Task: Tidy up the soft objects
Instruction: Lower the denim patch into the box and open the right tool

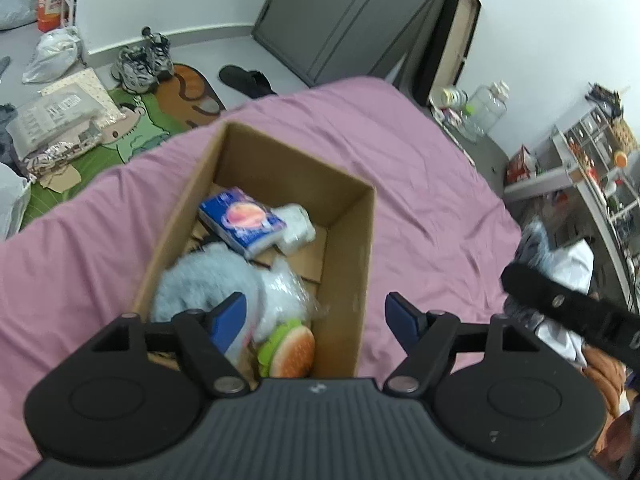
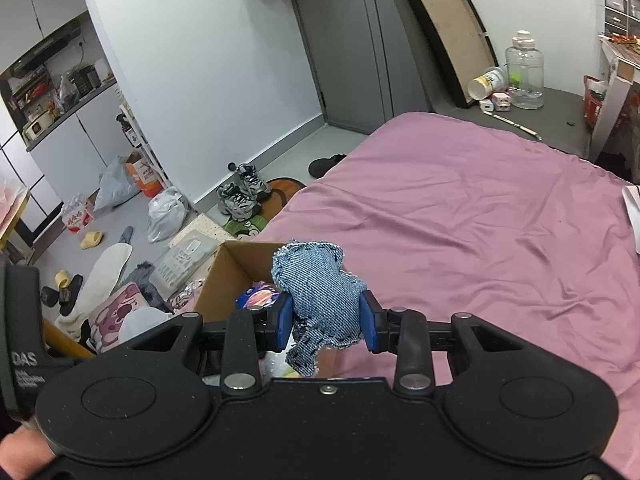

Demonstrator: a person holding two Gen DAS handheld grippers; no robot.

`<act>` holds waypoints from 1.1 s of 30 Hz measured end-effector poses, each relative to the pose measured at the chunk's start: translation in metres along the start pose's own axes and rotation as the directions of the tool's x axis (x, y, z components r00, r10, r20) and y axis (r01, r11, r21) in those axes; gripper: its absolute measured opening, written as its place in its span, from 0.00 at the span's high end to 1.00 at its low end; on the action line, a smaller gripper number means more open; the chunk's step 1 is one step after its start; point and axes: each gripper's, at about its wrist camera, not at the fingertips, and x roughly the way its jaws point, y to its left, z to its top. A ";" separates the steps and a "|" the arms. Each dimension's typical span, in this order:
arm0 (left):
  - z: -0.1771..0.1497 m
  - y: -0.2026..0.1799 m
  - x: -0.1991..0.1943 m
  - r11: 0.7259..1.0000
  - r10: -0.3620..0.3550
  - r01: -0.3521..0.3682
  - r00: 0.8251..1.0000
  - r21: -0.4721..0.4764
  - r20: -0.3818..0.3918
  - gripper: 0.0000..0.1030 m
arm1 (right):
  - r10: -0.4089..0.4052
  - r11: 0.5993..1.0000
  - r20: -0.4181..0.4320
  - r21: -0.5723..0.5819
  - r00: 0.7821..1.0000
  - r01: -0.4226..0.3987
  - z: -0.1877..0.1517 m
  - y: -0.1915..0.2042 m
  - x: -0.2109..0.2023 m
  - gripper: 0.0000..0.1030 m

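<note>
An open cardboard box (image 1: 352, 248) stands on the pink bed. Inside lie a blue tissue pack (image 1: 242, 222), a white soft item (image 1: 298, 226), a grey fluffy toy (image 1: 208, 280), a clear plastic bag (image 1: 288, 292) and a burger plush (image 1: 290, 350). My left gripper (image 1: 316, 320) is open and empty just above the box's near end. My right gripper (image 2: 326, 320) is shut on a blue denim stuffed toy (image 2: 320, 292), held above the box (image 2: 224, 280); the tissue pack (image 2: 258, 296) shows behind it.
The pink bed sheet (image 2: 480, 220) spreads to the right. Shoes (image 1: 140, 64), bags and packages lie on the floor at left. A pile of clothes (image 1: 560, 264) lies at the bed's right edge. A water jug (image 2: 524, 72) stands on the grey bedside surface.
</note>
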 end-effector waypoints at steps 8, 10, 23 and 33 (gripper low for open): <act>0.012 0.015 -0.013 1.000 0.009 -0.009 0.999 0.001 0.040 0.27 | 0.031 0.999 -0.014 0.043 0.999 -0.030 0.002 0.017 0.026 0.67; 0.014 0.020 -0.014 1.000 0.014 -0.014 0.999 0.007 0.044 0.27 | 0.039 0.998 -0.018 0.051 0.999 -0.038 0.002 0.021 0.033 0.67; 0.033 0.041 -0.023 0.996 0.082 -0.083 0.995 0.024 0.053 0.21 | 0.024 0.994 -0.022 0.104 0.999 -0.022 0.005 0.029 0.056 0.49; 0.030 0.013 -0.028 0.992 0.081 -0.085 0.996 0.095 0.048 0.11 | 0.065 0.987 0.013 0.146 0.998 -0.066 0.016 0.017 0.031 0.38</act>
